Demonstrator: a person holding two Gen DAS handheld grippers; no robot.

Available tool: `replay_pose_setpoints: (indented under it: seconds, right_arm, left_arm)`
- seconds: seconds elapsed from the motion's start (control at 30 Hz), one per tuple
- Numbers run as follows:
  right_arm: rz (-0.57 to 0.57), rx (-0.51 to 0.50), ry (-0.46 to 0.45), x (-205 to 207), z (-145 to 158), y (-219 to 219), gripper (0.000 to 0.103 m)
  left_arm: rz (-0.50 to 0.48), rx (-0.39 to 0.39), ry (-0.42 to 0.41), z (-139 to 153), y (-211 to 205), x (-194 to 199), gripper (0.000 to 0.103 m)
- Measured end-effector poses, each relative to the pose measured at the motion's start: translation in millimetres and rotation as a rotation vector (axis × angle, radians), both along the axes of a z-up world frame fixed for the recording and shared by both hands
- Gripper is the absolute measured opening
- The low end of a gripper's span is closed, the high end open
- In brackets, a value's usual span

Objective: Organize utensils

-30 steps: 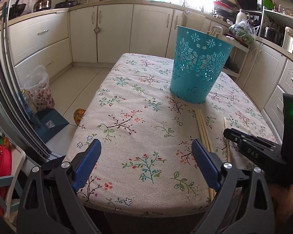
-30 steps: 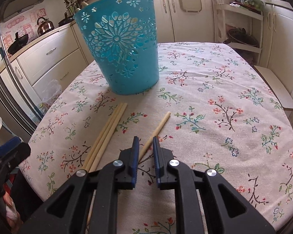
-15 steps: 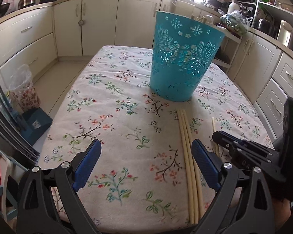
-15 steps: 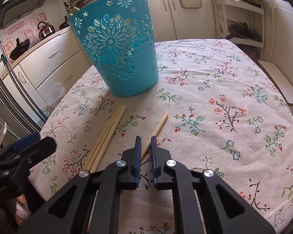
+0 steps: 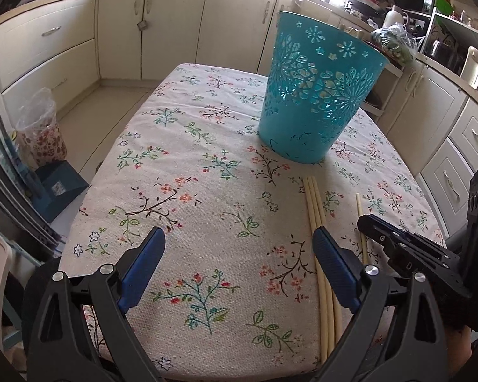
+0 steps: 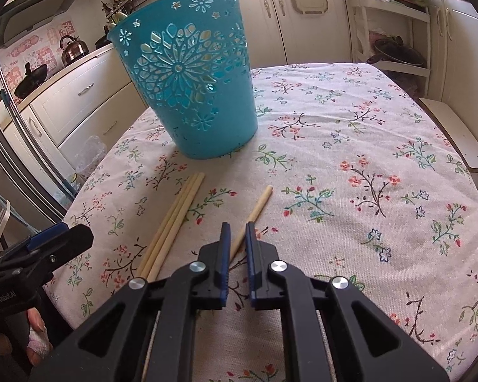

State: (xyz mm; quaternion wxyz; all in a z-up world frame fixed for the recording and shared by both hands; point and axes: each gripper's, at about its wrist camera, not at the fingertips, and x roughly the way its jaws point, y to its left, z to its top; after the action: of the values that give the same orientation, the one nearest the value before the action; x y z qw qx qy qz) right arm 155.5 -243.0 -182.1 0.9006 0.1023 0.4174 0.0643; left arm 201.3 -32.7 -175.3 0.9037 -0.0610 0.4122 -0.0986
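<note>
**Lone chopstick in your right jaws**

The single chopstick runs between your right hand-held gripper, jaws nearly together; contact cannot be told. Three more chopsticks lie bundled just left. Your left hand-held gripper hangs wide apart over the bench. One teal basket stands farther back.

A floral tablecloth covers the desk, sprigs of red and teal flowers across pale fabric. Cream cabinets line the walls all round. On the far counter sits a metal kettle with a dark wok beside it. Down on the tiled floor stands a plastic bag next to a blue box. An open shelf rack holds a pan lid.
</note>
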Motion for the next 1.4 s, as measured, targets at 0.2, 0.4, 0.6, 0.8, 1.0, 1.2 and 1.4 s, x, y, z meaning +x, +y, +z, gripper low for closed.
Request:
replay_pose_setpoints:
  seconds: [0.2, 0.4, 0.6, 0.8, 1.0, 1.2, 1.4]
  right_arm:
    - [-0.003, -0.021, -0.001, 0, 0, 3, 0.010]
    - [0.001, -0.029, -0.009, -2, 0, 3, 0.010]
    - [0.000, -0.033, -0.012, -2, 0, 5, 0.010]
    - [0.001, -0.028, -0.014, -4, -1, 4, 0.010]
    - [-0.002, -0.024, -0.018, -3, -1, 5, 0.010]
    - [-0.005, -0.007, -0.013, -3, -1, 3, 0.010]
    - [0.006, -0.018, -0.002, -5, 0, 3, 0.009]
  left_arm:
    - [0.019, -0.015, -0.009, 4, 8, 0, 0.090]
    - [0.022, -0.012, -0.005, 1, 10, -4, 0.090]
    - [0.020, -0.014, -0.002, 1, 11, -4, 0.090]
    - [0.019, -0.012, -0.004, 1, 11, -6, 0.090]
    - [0.020, -0.017, 0.008, -4, 12, -3, 0.090]
    - [0.025, -0.021, -0.003, 0, 15, -4, 0.090]
    - [-0.006, -0.023, -0.014, 7, 9, -7, 0.090]
